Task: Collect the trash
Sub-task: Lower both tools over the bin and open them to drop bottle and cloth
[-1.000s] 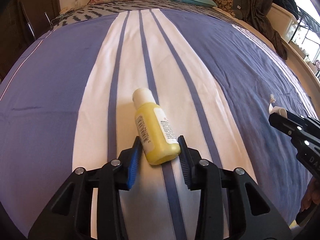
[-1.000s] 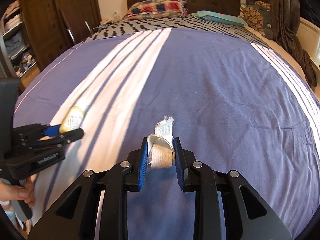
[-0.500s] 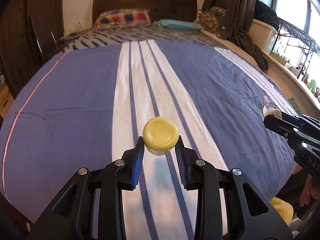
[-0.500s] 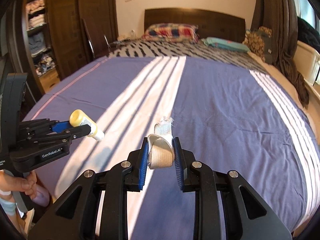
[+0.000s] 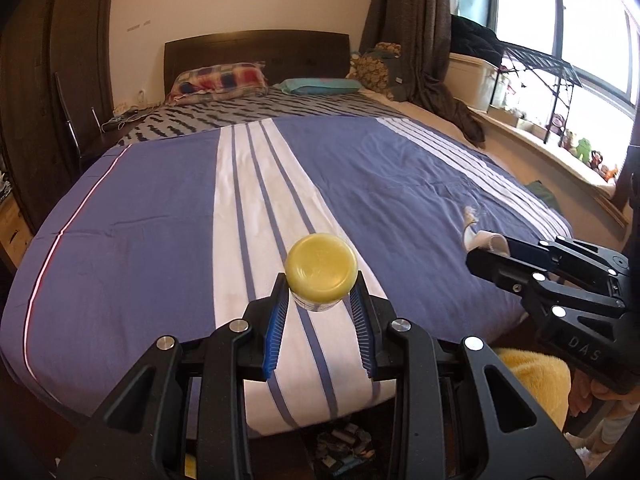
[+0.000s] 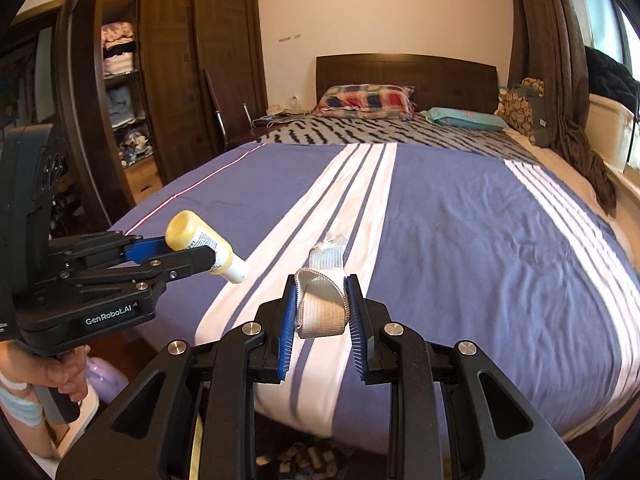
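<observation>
Both claws were lifted clear of the bed (image 5: 160, 208) compared with a second earlier, when each was down at the blanket with its item lying on the fabric. The left claw (image 5: 320, 300) was clamped on the yellow bottle (image 5: 322, 270), which had swung from lying flat between the pads to hanging base-toward-camera, white cap pointing down and away; the right view showed the bottle (image 6: 200, 244) pinched near its base. The right claw (image 6: 322, 306) was clamped on a folded strip of beige elastic band (image 6: 320, 300), its frayed end sticking forward past the pads, held the same as before. Both views had pulled back, so more of the room and the foot of the bed showed, which reads as pickup done for these two pieces, carry-off next. No trash bin or bag was visible in either view, so the drop spot could not be told. Below the claws, past the bed edge, some dark clutter (image 5: 340, 444) sat on the floor, too blurred to identify. A yellow fuzzy thing (image 5: 532, 376) lay under the right claw, unclear what.
</observation>
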The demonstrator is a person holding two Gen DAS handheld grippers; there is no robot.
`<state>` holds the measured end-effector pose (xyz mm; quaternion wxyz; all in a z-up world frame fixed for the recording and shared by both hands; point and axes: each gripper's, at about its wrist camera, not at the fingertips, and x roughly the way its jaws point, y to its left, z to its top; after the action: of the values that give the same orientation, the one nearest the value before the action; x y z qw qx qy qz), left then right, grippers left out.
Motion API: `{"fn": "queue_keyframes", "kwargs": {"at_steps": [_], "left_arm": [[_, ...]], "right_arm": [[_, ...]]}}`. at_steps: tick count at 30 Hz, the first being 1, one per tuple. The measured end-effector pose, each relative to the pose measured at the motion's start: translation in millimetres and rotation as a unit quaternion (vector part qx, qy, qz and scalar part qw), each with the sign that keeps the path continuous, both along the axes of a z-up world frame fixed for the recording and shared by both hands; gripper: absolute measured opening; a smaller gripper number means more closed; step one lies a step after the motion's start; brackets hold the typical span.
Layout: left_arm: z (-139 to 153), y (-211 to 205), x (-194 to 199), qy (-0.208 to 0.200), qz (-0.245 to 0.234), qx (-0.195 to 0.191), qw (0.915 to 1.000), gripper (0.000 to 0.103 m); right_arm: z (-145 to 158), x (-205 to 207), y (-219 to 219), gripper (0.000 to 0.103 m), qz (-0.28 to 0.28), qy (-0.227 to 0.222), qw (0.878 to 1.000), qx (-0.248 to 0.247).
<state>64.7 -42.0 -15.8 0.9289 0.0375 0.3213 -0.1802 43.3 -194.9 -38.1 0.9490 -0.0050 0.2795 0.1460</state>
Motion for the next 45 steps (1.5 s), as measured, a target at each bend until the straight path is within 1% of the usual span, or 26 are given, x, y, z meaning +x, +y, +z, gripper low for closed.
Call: {"fn": "queue_keyframes", "kwargs": {"at_steps": [4, 7, 9, 10, 11, 15, 18, 20, 23, 26, 31, 34, 37, 41, 45], "left_arm": [[-26, -3, -25, 0.016, -0.013, 0.004, 0.9998, 0.03], [-55, -1, -37, 0.041, -0.018, 0.005, 0.999, 0.03], [-80, 2, -43, 0.067, -0.016, 0.003, 0.9976, 0.03], [-88, 4, -44, 0.075, -0.015, 0.003, 0.9971, 0.03], [-103, 5, -47, 0.089, -0.015, 0.005, 0.9959, 0.03], [-145, 12, -50, 0.132, -0.01, 0.015, 0.9911, 0.03], [-172, 18, -56, 0.152, 0.0, 0.026, 0.9881, 0.03], [-190, 23, -59, 0.175, 0.002, 0.024, 0.9843, 0.03], [-217, 23, -61, 0.204, 0.0, 0.032, 0.9785, 0.03], [-246, 21, -57, 0.239, -0.008, 0.029, 0.9706, 0.03], [-279, 16, -50, 0.278, -0.019, 0.027, 0.96, 0.03], [-299, 12, -43, 0.305, -0.023, 0.026, 0.9518, 0.03], [-317, 8, -37, 0.33, -0.034, 0.024, 0.9432, 0.03], [-334, 0, -33, 0.351, -0.041, 0.029, 0.9352, 0.03], [-339, 0, -27, 0.358, -0.043, 0.031, 0.9323, 0.03]], "right_arm": [[-24, -25, 2, 0.025, -0.003, 0.016, 1.0, 0.007], [-47, -38, 0, 0.025, -0.007, 0.035, 0.999, 0.009], [-64, -45, 1, 0.025, -0.009, 0.051, 0.999, 0.006], [-74, -48, 2, 0.025, -0.01, 0.061, 0.998, 0.002], [-81, -49, 2, 0.025, -0.011, 0.07, 0.997, 0.0], [-119, -50, 0, 0.025, -0.012, 0.118, 0.993, -0.008], [-143, -52, 1, 0.025, -0.012, 0.149, 0.989, -0.005], [-157, -53, 3, 0.025, -0.009, 0.166, 0.986, -0.008], [-179, -52, 8, 0.025, -0.004, 0.196, 0.98, -0.011], [-200, -51, 14, 0.025, 0.0, 0.223, 0.975, -0.014], [-231, -46, 20, 0.025, 0.004, 0.267, 0.964, -0.017], [-249, -42, 22, 0.025, 0.003, 0.293, 0.956, -0.015], [-269, -35, 23, 0.025, 0.001, 0.324, 0.946, -0.013], [-283, -28, 26, 0.025, -0.001, 0.347, 0.938, -0.013], [-285, -23, 24, 0.027, -0.002, 0.354, 0.935, -0.009]]}}
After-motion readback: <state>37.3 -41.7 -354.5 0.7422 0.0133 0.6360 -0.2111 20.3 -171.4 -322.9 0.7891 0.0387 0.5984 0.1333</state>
